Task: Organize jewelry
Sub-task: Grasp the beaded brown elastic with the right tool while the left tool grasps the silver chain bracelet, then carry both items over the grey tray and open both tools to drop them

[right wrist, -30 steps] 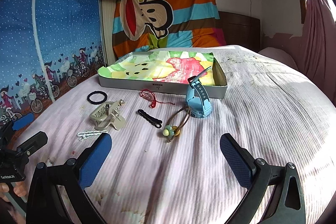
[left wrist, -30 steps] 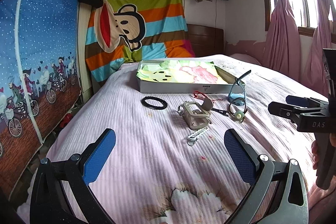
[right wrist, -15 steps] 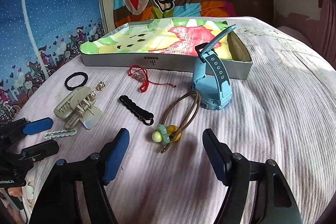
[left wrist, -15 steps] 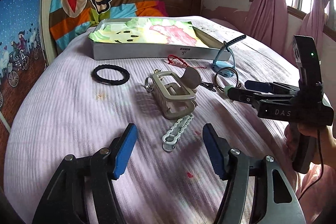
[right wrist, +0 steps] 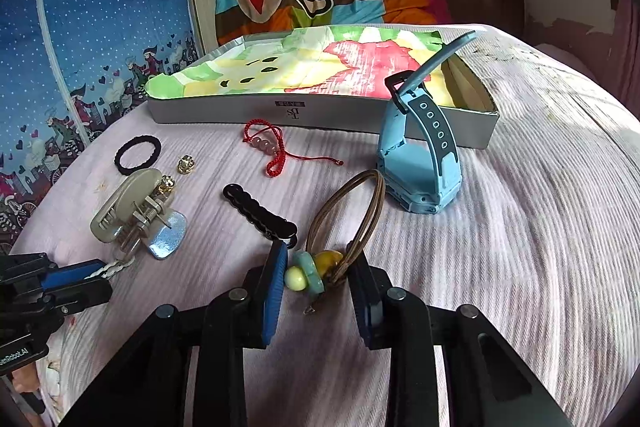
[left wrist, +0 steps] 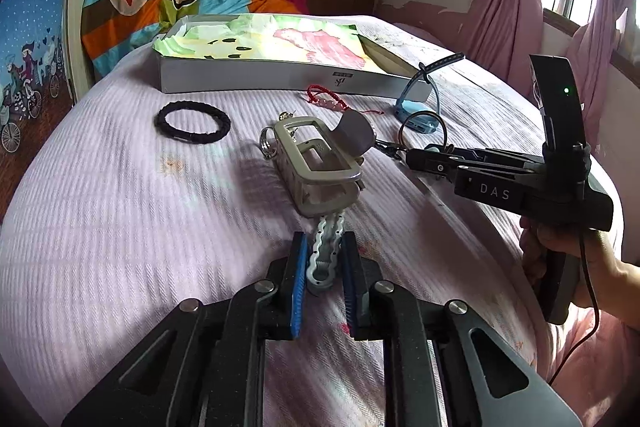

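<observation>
Closing narrowly around the white hair clip and the beaded hair tie on the bed, left gripper and right gripper should squeeze fully before lifting toward the box.

Both grippers, wide open and raised above the bed a second ago, now sit low with jaws narrowed. The left gripper brackets the white wavy hair clip, while the right gripper closes around the beaded end of the brown hair tie.
</observation>
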The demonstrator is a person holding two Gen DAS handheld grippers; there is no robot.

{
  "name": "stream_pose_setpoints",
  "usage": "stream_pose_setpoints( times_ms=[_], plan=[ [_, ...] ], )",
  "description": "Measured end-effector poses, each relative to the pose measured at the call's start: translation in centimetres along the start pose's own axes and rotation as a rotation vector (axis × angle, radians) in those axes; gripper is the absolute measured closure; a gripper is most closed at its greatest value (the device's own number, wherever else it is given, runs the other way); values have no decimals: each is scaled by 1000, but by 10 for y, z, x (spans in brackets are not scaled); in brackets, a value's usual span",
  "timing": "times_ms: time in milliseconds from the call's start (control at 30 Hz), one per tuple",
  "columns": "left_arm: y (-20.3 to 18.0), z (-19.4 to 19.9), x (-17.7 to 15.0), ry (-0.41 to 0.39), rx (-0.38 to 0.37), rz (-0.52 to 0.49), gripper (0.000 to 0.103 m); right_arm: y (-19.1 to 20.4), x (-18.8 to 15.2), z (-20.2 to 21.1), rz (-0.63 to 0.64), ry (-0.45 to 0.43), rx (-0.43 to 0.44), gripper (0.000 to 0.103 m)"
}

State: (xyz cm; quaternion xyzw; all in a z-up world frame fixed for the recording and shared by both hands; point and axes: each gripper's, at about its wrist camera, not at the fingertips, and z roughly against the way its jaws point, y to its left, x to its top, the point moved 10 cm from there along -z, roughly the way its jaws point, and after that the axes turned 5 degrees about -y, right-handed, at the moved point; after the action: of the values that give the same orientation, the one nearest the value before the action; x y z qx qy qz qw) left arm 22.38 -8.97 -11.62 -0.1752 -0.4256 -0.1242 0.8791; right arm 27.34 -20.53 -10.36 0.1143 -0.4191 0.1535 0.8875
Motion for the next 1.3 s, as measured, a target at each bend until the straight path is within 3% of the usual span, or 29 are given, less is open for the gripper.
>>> stream_pose_setpoints(
  times_ms=[200,367,500,667,1033,1300],
  plan=[
    [-12,14,-4,-13,4,-40,91,20,-2,14,-5,-11,68,75],
    [-20,26,0,-66,7,-38,91,34,9,34,39,-86,95,75],
    [-19,38,20,-137,17,-6,91,38,24,48,60,-158,94,75],
    [-7,50,59,-218,95,24,91,35,41,53,70,-227,89,75],
    [41,17,134,-234,192,71,91,26,102,6,43,-312,55,75],
    [84,-32,170,-184,220,128,91,12,131,-40,-18,-290,83,75]
  ],
)
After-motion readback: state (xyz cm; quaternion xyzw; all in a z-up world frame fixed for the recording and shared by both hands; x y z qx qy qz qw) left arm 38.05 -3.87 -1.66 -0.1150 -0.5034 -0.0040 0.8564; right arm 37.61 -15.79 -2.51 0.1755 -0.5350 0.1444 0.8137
